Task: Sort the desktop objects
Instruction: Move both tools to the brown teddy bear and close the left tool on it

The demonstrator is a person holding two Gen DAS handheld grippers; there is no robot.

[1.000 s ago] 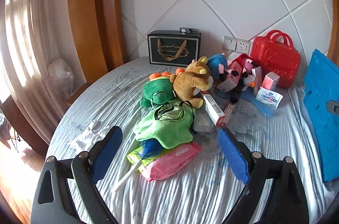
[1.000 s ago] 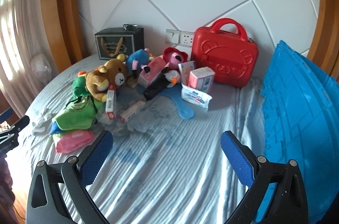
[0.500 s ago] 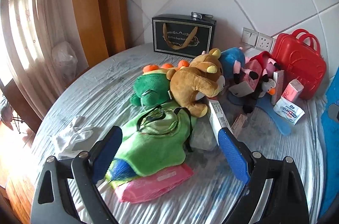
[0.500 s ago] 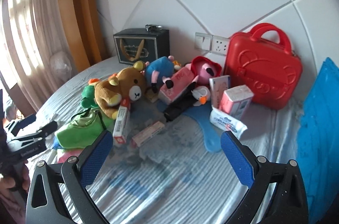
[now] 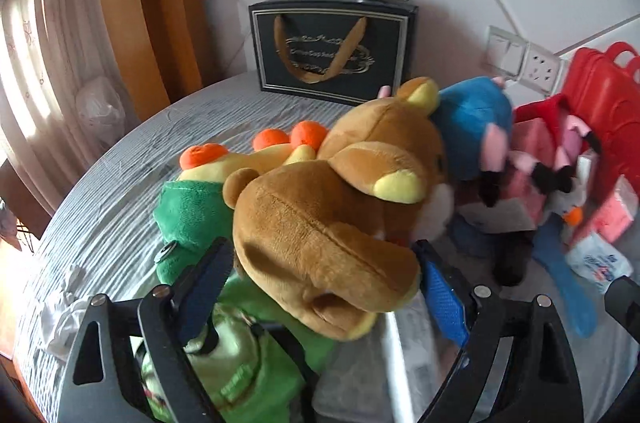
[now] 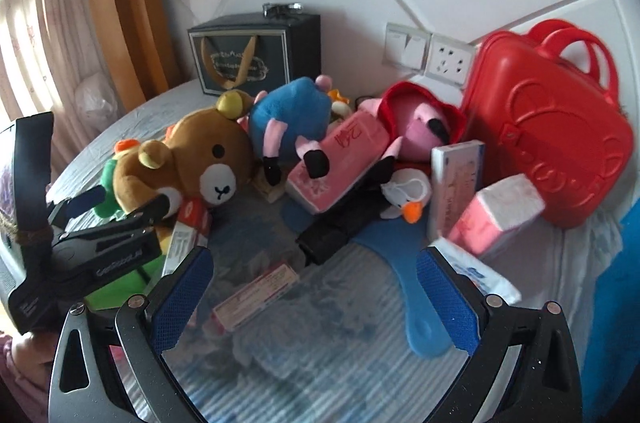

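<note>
The left claw (image 5: 324,275) stands wide around the rump of the brown teddy bear (image 5: 332,207), one blue pad on each side of it; its jaws are closing, and whether the pads already press the plush cannot be told. From the right wrist view the left claw (image 6: 120,203) reaches in from the left edge to the bear's body (image 6: 188,163).

The bear lies on its side on the round table (image 5: 120,175), which is covered by a striped grey cloth. It rests partly on a green plush toy (image 5: 188,215) with orange spikes and on a green bag (image 5: 240,363). Just beside the bear's head is a blue plush toy (image 5: 472,127). Behind the pile, a black gift bag (image 5: 332,51) stands upright near the wall.

The right claw (image 6: 314,299) is wide with nothing between its pads, hovering over bare cloth. Near its left pad lies a small pink box (image 6: 256,297), and a blue hand mirror (image 6: 400,287) lies between the pads. Further back are a pink tissue pack (image 6: 340,163), a penguin toy (image 6: 408,195) and a red case (image 6: 548,139) standing upright by the wall.
</note>
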